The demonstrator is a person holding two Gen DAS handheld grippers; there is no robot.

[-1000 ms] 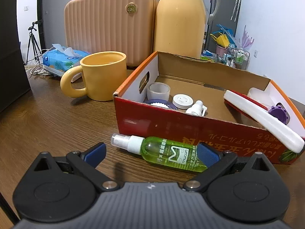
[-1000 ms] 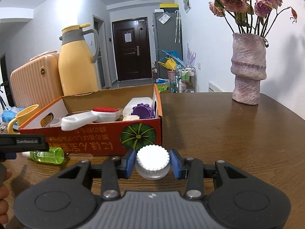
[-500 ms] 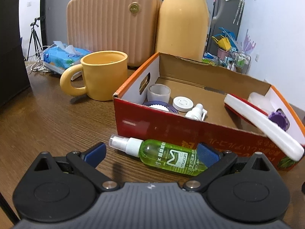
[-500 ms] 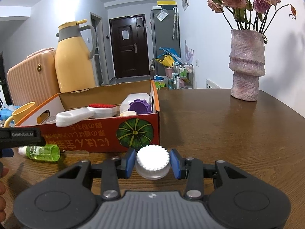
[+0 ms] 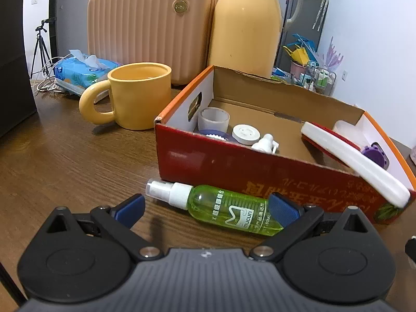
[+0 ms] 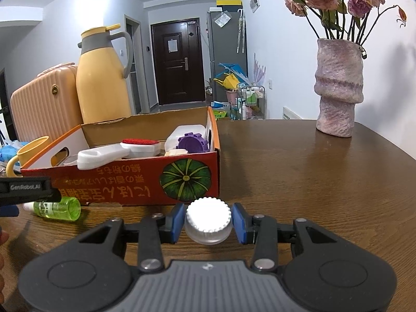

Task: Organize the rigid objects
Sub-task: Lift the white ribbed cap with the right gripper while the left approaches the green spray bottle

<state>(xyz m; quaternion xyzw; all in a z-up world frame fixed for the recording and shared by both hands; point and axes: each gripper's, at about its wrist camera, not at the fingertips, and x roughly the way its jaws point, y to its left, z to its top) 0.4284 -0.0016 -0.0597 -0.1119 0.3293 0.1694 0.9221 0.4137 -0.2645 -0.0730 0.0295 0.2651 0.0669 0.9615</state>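
A green spray bottle (image 5: 223, 207) lies on the wooden table in front of the red cardboard box (image 5: 234, 166). My left gripper (image 5: 206, 208) is open, its blue pads on either side of the bottle, apart from it. My right gripper (image 6: 208, 221) is shut on a white ribbed jar (image 6: 208, 219), held just above the table before the box (image 6: 130, 182). The box holds a white brush (image 6: 114, 153), a purple cap (image 6: 192, 144) and small white containers (image 5: 245, 134). The bottle also shows in the right wrist view (image 6: 58, 208).
A yellow mug (image 5: 135, 96), a yellow thermos (image 5: 245, 26), a peach suitcase (image 5: 145, 23) and a tissue pack (image 5: 83, 69) stand behind the box. A pink vase with dried roses (image 6: 338, 88) stands at the table's far right.
My left gripper has edged closer to the green bottle. My right gripper with the white jar has shifted slightly toward the box.
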